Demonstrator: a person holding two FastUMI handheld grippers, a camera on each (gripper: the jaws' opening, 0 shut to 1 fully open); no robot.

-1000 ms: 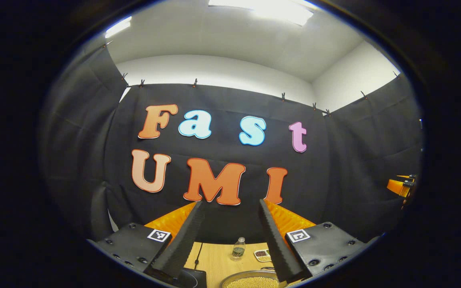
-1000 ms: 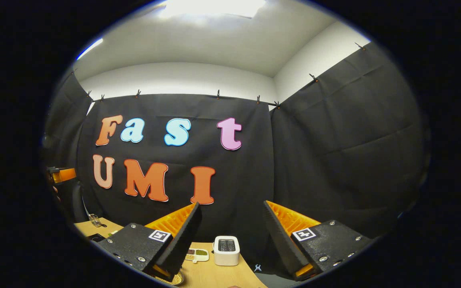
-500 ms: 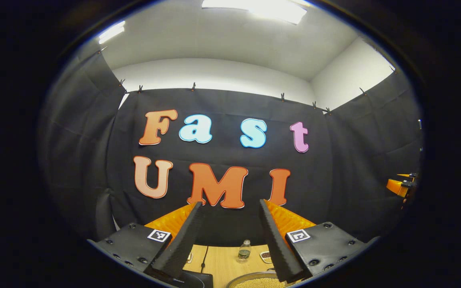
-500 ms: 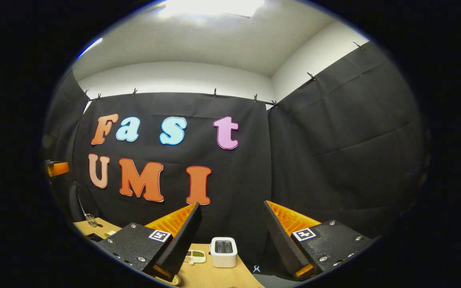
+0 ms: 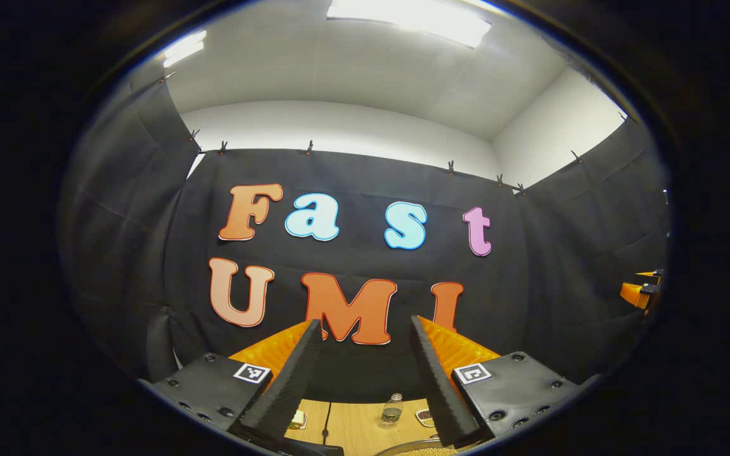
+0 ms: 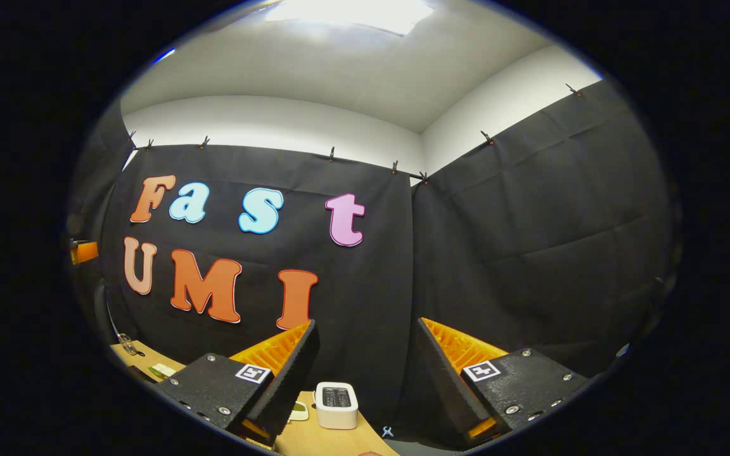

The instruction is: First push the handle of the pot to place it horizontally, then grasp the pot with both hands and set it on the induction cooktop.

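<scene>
Here both grippers are raised, aimed at the booth wall. The left gripper has its fingers spread around nothing, as does the right gripper. The pot's rim peeks at the bench's near edge, with a small bottle beyond and a white toaster toward the far edge.

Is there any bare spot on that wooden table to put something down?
Yes: bare wood between the black cable and the small bottle, and in front of the white toaster. It is crowded near the pot and the small dish.

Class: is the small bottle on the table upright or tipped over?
Upright: the bottle stands on the wooden table, cap uppermost.
</scene>
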